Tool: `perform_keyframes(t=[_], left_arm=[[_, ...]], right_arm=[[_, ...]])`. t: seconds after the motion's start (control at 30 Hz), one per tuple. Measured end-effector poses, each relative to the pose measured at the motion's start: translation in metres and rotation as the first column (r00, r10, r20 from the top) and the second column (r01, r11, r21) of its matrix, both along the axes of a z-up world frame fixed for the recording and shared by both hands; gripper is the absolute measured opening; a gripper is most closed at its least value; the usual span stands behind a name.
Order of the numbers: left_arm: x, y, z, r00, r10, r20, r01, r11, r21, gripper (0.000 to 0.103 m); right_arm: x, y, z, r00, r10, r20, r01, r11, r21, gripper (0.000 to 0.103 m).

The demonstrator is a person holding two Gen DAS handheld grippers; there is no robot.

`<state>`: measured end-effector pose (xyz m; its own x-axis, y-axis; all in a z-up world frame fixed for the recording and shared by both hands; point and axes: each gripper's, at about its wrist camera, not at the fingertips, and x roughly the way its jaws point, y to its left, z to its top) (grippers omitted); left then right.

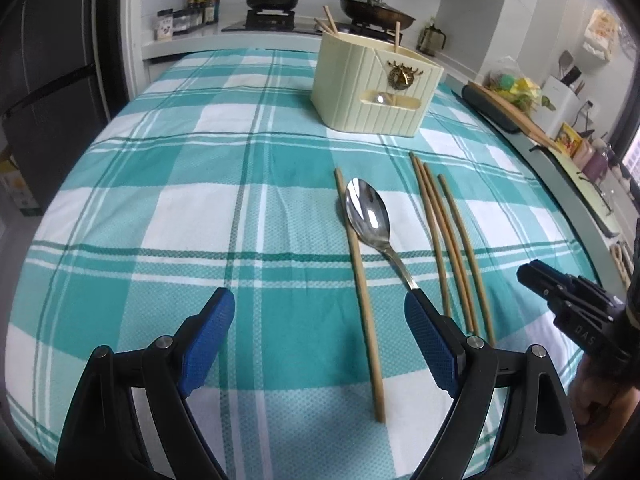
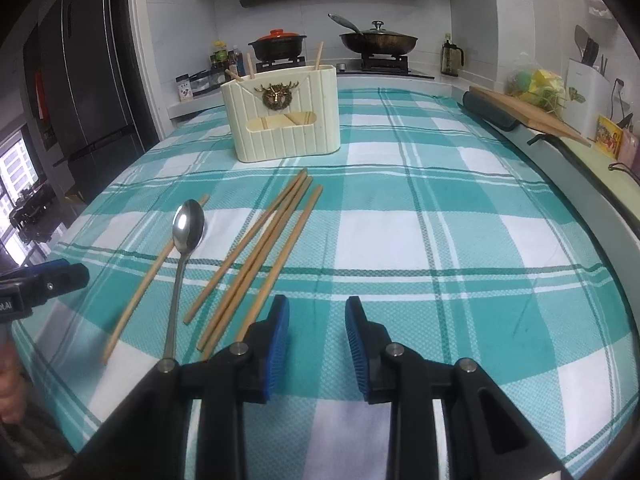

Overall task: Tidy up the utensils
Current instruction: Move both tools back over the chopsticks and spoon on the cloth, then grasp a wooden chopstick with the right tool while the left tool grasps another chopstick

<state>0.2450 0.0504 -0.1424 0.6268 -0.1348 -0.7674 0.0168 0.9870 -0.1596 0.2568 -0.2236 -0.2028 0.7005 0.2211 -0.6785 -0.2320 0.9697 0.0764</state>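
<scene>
A cream utensil holder with a gold deer emblem stands far on the checked cloth, chopsticks poking out of its top. A steel spoon lies bowl up, with a single wooden chopstick on its left and several chopsticks on its right. My left gripper hovers open and wide over the single chopstick, its right pad above the spoon handle. My right gripper is open with a narrow gap, nothing between its pads, just right of the chopstick bundle.
The teal and white checked cloth covers the table. Behind it a stove holds a red-lidded pot and a wok. A wooden board and a bag lie on the right counter. A dark fridge stands at left.
</scene>
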Motion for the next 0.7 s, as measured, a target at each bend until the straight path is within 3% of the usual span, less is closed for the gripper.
perform_keyframes(t=[0.1, 0.27, 0.5, 0.6, 0.7], left_arm=[[0.016, -0.005, -0.010, 1.000, -0.020, -0.020, 0.021, 1.000, 0.018, 0.088], [0.037, -0.013, -0.027, 0.999, -0.004, -0.052, 0.009, 0.995, 0.095, 0.088], [0.051, -0.029, -0.038, 0.999, -0.002, -0.053, 0.012, 0.980, 0.200, 0.086], [0.053, -0.038, -0.036, 0.999, -0.021, -0.033, 0.027, 0.977, 0.211, 0.070], [0.054, -0.044, -0.034, 1.000, -0.020, -0.017, 0.023, 0.978, 0.209, 0.043]], right_arm=[[0.019, 0.009, -0.003, 0.998, 0.019, -0.061, -0.017, 0.999, 0.033, 0.024], [0.045, 0.024, -0.011, 0.993, 0.022, -0.114, -0.015, 0.998, 0.057, 0.023], [0.061, 0.049, -0.025, 0.989, 0.043, -0.140, -0.053, 0.997, -0.065, 0.016], [0.060, 0.051, -0.026, 0.991, 0.043, -0.128, -0.056, 0.993, -0.101, 0.011], [0.061, 0.044, -0.025, 0.993, 0.015, -0.115, -0.030, 0.992, -0.123, 0.009]])
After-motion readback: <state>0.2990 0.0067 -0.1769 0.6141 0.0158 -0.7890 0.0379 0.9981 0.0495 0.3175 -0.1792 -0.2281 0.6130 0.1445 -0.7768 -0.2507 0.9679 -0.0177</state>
